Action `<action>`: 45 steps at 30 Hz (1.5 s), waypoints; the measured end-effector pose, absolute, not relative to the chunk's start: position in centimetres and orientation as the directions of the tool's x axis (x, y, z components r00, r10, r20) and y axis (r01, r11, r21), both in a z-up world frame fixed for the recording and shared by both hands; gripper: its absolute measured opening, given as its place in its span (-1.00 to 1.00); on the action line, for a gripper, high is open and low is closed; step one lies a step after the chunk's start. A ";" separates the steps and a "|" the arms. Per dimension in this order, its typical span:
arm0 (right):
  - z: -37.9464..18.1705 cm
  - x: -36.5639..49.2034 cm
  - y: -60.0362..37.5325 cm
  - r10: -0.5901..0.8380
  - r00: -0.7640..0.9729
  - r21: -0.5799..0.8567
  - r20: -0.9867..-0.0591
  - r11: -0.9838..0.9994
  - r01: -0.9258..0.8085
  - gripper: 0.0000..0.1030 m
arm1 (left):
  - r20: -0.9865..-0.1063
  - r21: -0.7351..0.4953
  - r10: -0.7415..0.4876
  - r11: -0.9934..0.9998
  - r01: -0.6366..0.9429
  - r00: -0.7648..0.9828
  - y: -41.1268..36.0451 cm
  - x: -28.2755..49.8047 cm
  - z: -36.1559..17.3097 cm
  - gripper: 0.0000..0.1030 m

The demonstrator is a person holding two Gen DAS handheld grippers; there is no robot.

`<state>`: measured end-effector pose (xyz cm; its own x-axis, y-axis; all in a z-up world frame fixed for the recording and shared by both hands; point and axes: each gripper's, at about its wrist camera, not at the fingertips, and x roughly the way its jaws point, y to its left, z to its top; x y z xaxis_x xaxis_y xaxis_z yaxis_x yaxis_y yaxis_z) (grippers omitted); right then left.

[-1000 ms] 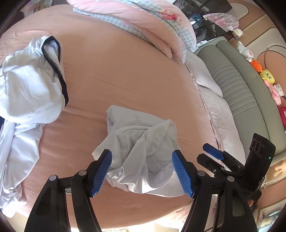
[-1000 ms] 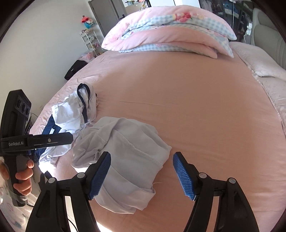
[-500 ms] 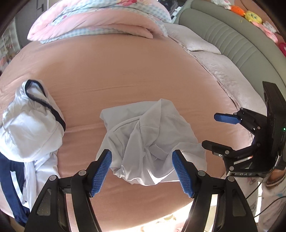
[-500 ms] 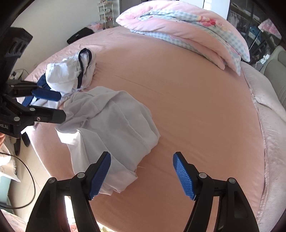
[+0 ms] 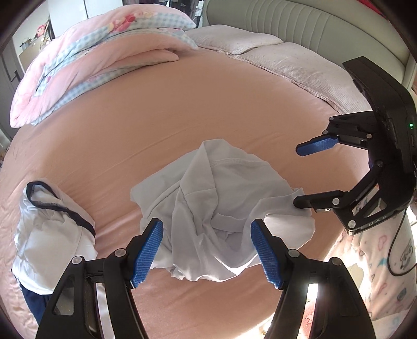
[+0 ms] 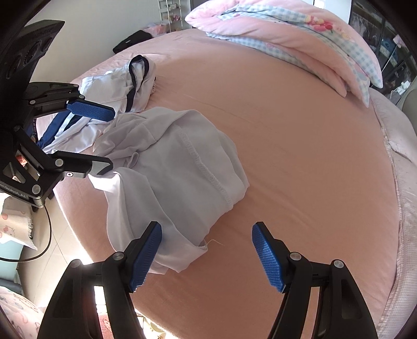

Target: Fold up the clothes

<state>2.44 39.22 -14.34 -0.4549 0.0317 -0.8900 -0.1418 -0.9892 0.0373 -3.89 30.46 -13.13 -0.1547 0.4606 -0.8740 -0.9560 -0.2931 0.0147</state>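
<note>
A crumpled pale grey garment (image 5: 208, 193) (image 6: 179, 161) lies near the front edge of the pink bed (image 5: 182, 109). My left gripper (image 5: 207, 251) hangs over its near side, jaws open, cloth below them but not pinched. In the right wrist view the left gripper (image 6: 112, 139) stands at the garment's left edge, its lower finger by the cloth. My right gripper (image 6: 206, 254) is open over the garment's near right corner and bare sheet. From the left wrist it appears as the right gripper (image 5: 297, 177), lower fingertip at the cloth's edge. A second white garment with navy trim (image 5: 52, 221) (image 6: 125, 86) lies to the left.
A folded pink and blue-check quilt (image 5: 99, 60) (image 6: 299, 39) lies at the far side of the bed. Pale pillows (image 5: 286, 62) and a grey-green padded headboard (image 5: 312, 23) are at the right. A black bag (image 6: 133, 41) sits far left. The bed's edge and floor are close below the grippers.
The left gripper has rolled and swung along the bed edge, so the garment now sits centred under it. The right gripper rolled a little. Both stayed open; the garment has not moved.
</note>
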 end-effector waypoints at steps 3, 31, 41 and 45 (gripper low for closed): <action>-14.6 2.6 39.6 -0.036 -0.466 0.107 -0.884 -0.986 -0.127 0.39 | -0.876 -0.003 0.467 -0.246 -0.969 -0.116 30.8 -3.3 -13.0 0.33; -14.7 3.1 38.8 -0.173 -0.474 0.240 -0.863 -0.967 -0.084 -0.31 | -0.901 -0.117 0.432 -0.171 -0.978 0.032 33.2 -0.7 -14.1 0.16; -14.4 3.1 37.9 -0.156 -0.470 0.213 -0.869 -0.975 -0.069 -0.67 | -0.899 -0.126 0.437 -0.236 -0.964 0.011 32.9 -0.5 -14.3 -0.74; -14.2 3.2 37.4 -0.123 -0.468 0.181 -0.875 -0.980 -0.080 -0.75 | -0.897 -0.101 0.441 -0.243 -0.965 -0.017 32.9 -0.7 -14.2 -0.75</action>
<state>3.17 37.43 -14.23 -0.4677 -0.1232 -0.8753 -0.0804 -0.9802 0.1809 -0.70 32.95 -14.23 -0.0168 0.4411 -0.8973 -0.9647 -0.2430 -0.1014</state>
